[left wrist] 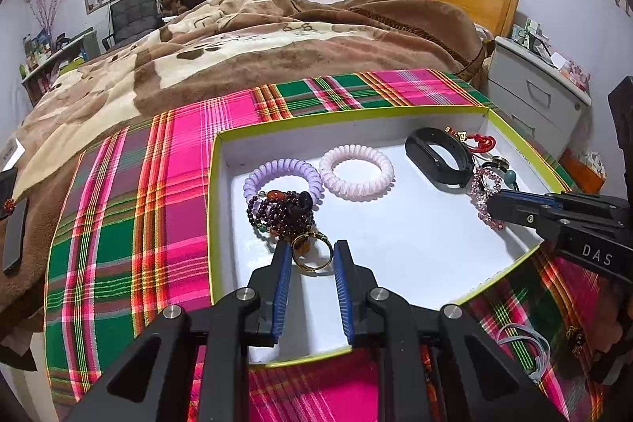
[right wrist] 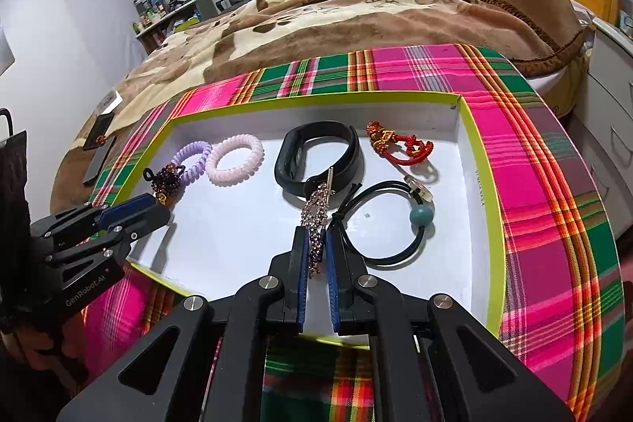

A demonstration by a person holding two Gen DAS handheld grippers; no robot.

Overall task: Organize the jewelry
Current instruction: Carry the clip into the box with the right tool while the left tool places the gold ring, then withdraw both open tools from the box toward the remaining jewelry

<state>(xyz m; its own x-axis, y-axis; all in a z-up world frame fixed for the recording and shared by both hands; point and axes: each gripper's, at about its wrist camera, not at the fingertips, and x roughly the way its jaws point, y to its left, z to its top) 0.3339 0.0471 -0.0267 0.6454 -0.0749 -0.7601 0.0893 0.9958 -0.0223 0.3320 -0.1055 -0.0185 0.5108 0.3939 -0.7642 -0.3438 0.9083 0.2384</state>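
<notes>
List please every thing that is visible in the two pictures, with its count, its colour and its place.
box: 1, white with lime rim, on plaid cloth
plaid cloth: 1, pink and green, on bed
coil hair ties: 2, lilac and pale pink, box's far left
bead bracelet: 1, dark purple, beside lilac tie
ring: 1, gold, between left gripper's fingers
wristband: 1, black, box middle
knotted cord: 1, red, far right
elastic tie: 1, black, teal bead
crystal bracelet: 1, pink, in right gripper
left gripper: black, blue pads
right gripper: same

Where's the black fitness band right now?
Right wrist view: the black fitness band lies in the white tray, between the pink coil hair tie and red knotted bracelet.
</notes>
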